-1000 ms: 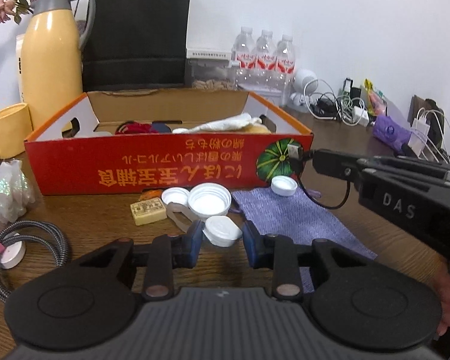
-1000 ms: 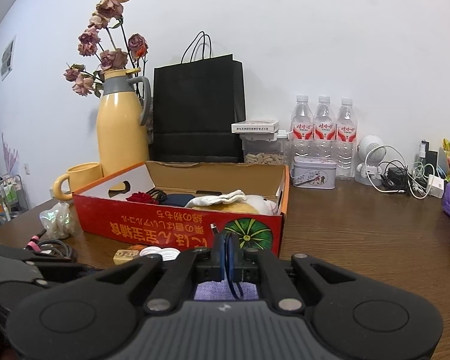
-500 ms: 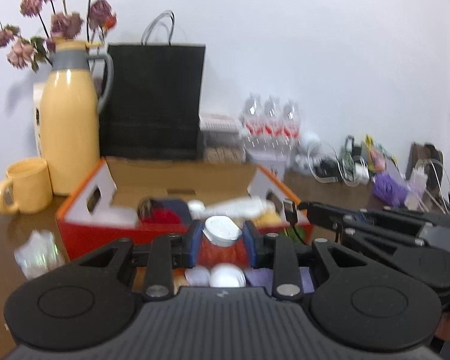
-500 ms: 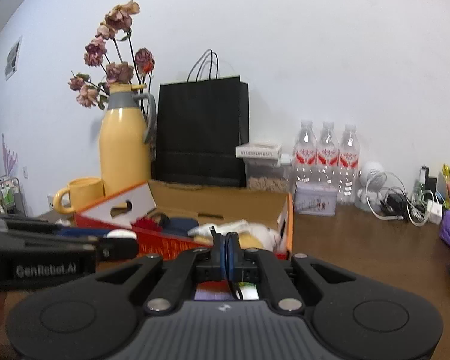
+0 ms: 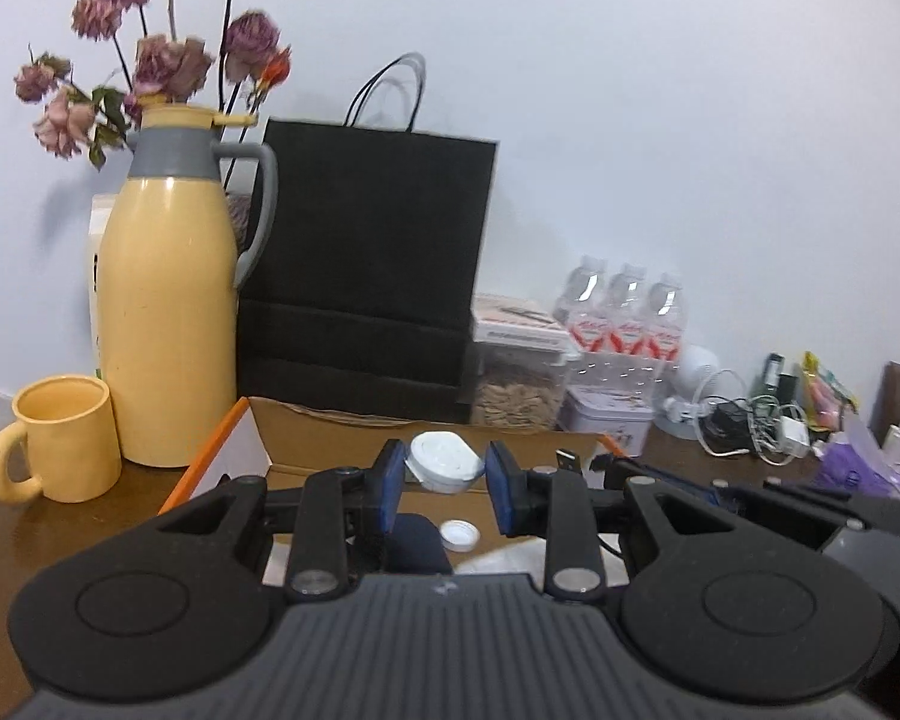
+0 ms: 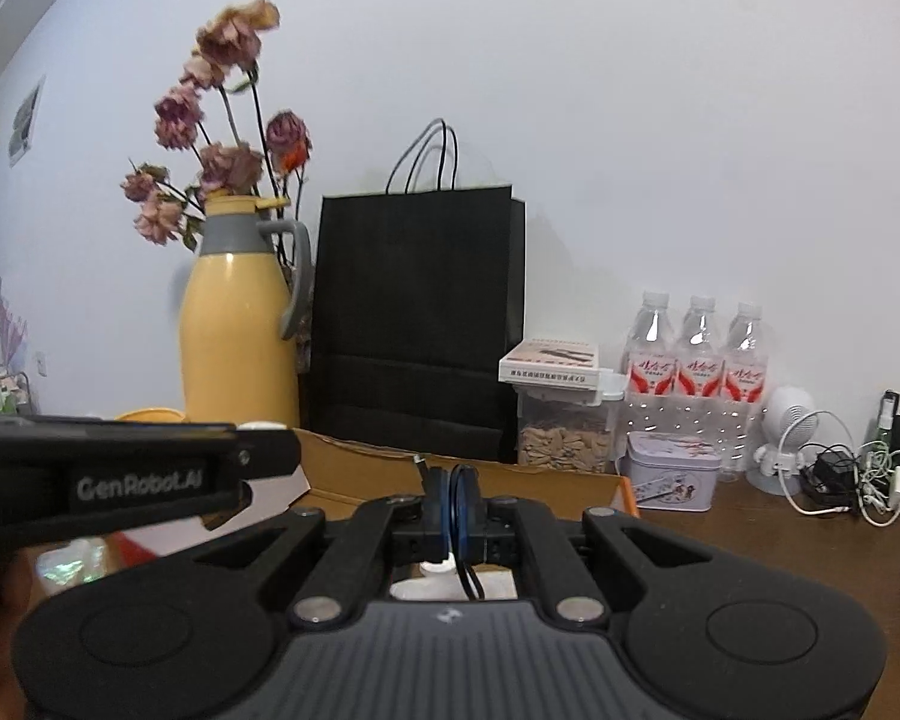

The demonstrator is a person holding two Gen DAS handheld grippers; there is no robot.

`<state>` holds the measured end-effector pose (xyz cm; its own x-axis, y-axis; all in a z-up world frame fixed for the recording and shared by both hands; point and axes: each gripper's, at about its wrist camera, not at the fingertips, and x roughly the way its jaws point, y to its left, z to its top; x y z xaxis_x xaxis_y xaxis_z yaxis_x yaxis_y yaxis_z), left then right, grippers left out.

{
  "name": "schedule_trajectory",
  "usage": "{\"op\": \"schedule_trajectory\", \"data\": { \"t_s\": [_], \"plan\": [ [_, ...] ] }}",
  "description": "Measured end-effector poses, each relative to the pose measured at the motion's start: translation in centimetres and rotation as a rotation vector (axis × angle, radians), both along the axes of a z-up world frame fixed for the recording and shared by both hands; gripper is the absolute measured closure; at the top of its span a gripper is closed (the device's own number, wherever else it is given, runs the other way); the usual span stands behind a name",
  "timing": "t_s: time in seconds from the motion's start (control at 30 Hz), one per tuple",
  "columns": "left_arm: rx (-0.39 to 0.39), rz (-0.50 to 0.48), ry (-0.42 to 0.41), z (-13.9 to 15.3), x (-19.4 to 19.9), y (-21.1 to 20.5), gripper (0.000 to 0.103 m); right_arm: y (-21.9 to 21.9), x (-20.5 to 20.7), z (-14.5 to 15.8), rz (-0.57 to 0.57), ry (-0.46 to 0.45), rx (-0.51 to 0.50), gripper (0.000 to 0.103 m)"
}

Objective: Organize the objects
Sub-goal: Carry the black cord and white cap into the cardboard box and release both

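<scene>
White wall backs a brown wooden counter [image 5: 90,516] crowded along its rear edge: a yellow thermos jug [image 5: 168,324] with dried roses, a yellow mug [image 5: 60,438], a black paper bag [image 5: 366,276], three water bottles [image 5: 627,312] and a tangle of chargers toward the far right corner. An open cardboard box [image 5: 330,441] with an orange rim is seen just in front of the bag. A white oval lid [image 5: 444,461] is gripped between the blue pads of the left gripper [image 5: 444,480], whose jaws are partly closed on it; the lid is held tilted, its inner face turned toward the camera and its long axis running roughly across from pad to pad. It is carried above the box interior, where a small white bottle cap [image 5: 460,534] and a dark blue item [image 5: 417,543] already lie directly below and slightly nearer the camera. The right gripper [image 6: 453,510] is fully closed, with a thin black USB cable [image 6: 465,570] pinched between its jaws; the plug end [image 6: 421,468] points up and away, and the cord hangs down. It is likewise held over the box, beside the left gripper. Judged from this, the left hand is the nearer to a release: the lid need only be lowered into the box below and the jaws opened.
</scene>
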<state>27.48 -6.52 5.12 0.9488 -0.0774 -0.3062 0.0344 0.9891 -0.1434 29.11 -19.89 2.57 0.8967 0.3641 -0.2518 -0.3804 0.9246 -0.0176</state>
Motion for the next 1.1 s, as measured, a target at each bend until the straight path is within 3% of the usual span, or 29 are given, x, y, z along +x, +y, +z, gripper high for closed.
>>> {"op": "schedule_trajectory", "data": {
  "t_s": [0.23, 0.53, 0.63, 0.7, 0.73, 0.77, 0.8, 0.87, 0.97, 1.1],
  "plan": [
    [0.022, 0.031, 0.048, -1.5, 3.7, 1.1, 0.073, 0.5, 3.3, -2.2, -0.023, 0.052, -0.018, 0.101],
    [0.059, 0.052, 0.074, -2.6, 4.3, 1.1, 0.073, 0.6, 3.9, -3.1, -0.027, 0.077, -0.040, 0.101],
    [0.063, 0.065, 0.075, -2.7, 4.4, 1.3, 0.057, 0.6, 4.0, -3.2, -0.033, 0.095, -0.047, 0.098],
    [0.062, 0.083, 0.073, -2.7, 4.4, 1.5, 0.027, 0.4, 4.2, -3.3, -0.051, 0.111, -0.038, 0.090],
    [0.060, 0.095, 0.069, -2.7, 4.4, 1.7, 0.019, 0.3, 4.3, -3.3, -0.056, 0.120, -0.032, 0.082],
    [0.058, 0.103, 0.061, -2.6, 4.3, 1.8, 0.005, 0.1, 4.4, -3.3, -0.056, 0.128, -0.025, 0.066],
    [0.057, 0.112, 0.052, -2.5, 4.2, 1.8, 0.000, 0.0, 4.5, -3.3, -0.055, 0.136, -0.018, 0.055],
    [0.060, 0.121, 0.046, -2.3, 4.1, 1.8, 0.000, 0.0, 4.5, -3.3, -0.048, 0.140, -0.012, 0.015],
    [0.055, 0.123, 0.051, -2.2, 4.1, 1.9, 0.000, 0.1, 4.3, -3.0, -0.027, 0.139, -0.005, 0.004],
    [0.049, 0.129, 0.052, -2.1, 4.1, 2.0, 0.000, 0.3, 4.2, -2.9, -0.016, 0.158, -0.005, 0.000]
  ]
}}
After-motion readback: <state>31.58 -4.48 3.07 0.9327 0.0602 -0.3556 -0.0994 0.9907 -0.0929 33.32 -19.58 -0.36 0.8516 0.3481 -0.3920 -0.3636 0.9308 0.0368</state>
